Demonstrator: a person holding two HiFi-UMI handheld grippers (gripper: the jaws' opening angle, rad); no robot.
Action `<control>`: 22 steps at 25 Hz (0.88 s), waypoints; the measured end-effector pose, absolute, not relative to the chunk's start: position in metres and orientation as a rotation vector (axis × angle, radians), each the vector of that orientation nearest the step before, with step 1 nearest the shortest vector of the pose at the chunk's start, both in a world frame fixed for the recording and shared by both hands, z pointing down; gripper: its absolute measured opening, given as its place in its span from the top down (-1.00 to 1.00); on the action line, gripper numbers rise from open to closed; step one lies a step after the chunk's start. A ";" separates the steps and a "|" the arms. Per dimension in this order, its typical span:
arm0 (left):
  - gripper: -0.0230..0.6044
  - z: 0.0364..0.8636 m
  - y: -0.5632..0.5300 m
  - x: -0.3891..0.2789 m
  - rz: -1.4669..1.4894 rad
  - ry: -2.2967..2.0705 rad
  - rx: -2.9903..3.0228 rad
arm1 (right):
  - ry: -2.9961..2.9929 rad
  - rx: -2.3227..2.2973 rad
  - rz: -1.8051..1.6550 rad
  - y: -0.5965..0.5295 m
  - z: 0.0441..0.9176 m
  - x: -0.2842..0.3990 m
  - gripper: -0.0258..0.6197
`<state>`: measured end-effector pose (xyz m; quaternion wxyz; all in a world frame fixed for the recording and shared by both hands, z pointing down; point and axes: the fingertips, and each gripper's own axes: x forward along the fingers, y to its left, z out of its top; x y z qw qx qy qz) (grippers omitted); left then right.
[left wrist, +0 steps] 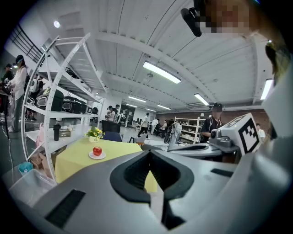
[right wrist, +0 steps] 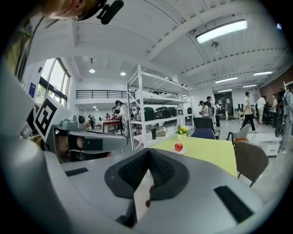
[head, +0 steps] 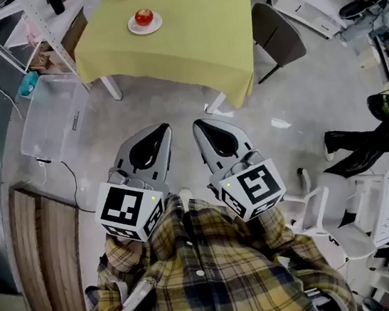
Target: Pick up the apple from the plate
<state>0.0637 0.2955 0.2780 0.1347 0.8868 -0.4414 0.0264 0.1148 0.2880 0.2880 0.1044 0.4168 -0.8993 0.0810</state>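
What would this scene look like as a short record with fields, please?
target: round red apple resting on a small white round plate
surface: square table with yellow-green cloth, ahead of the person
left tongs: shut, empty, well short of the table
right tongs: shut, empty, beside the left tongs
seat: grey chair at the table's right side in the head view
status: apple not yet picked up

Busy lab hall: white shelving racks [right wrist: 158, 97], ceiling strip lights [left wrist: 161, 72].

Left hand-held gripper [head: 163, 129] and right hand-held gripper [head: 198, 125] side by side, jaws together, both empty.
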 end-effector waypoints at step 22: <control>0.90 0.282 0.185 -0.043 0.105 -1.175 2.614 | -2.550 1.364 0.262 0.183 0.289 0.022 0.93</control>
